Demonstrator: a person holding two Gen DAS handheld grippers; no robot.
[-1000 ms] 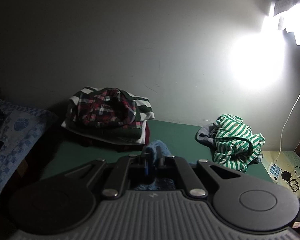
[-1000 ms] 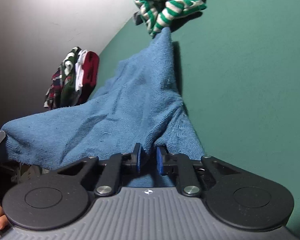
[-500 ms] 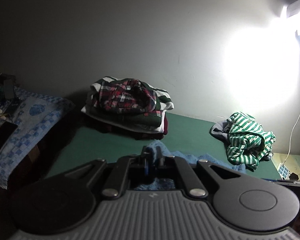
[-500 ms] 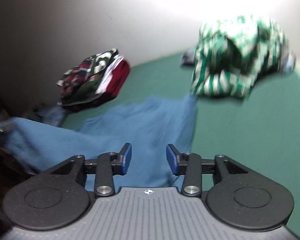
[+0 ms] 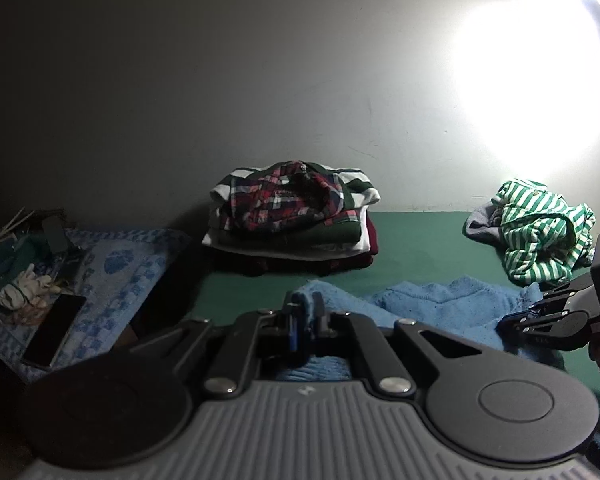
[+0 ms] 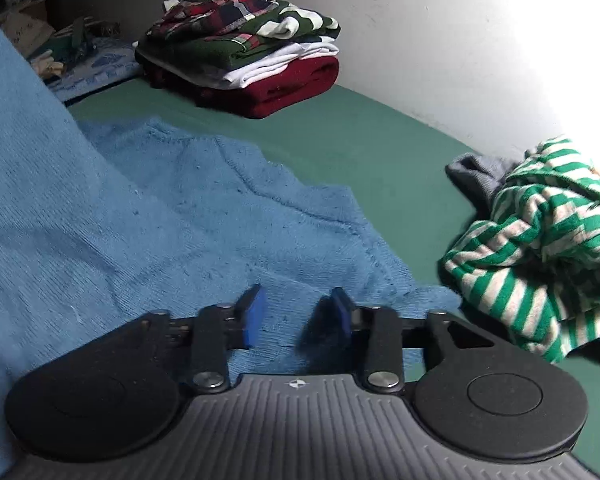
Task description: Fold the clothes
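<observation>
A blue knitted garment (image 6: 188, 216) is spread on the green sheet (image 6: 360, 148) just ahead of the right gripper (image 6: 296, 314), whose blue pads are seen apart above the cloth. One fold is clamped in the closed left gripper (image 5: 303, 314). A folded stack (image 5: 292, 216) lies farther ahead, a striped garment (image 6: 540, 248) to the right.

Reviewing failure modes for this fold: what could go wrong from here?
1. Only the left gripper pinches the blue sweater, by a small bunch, so it could slip out.
2. The right gripper has its pads apart over the sweater's edge, close to the green-striped garment. A regrasp may catch that too.
</observation>
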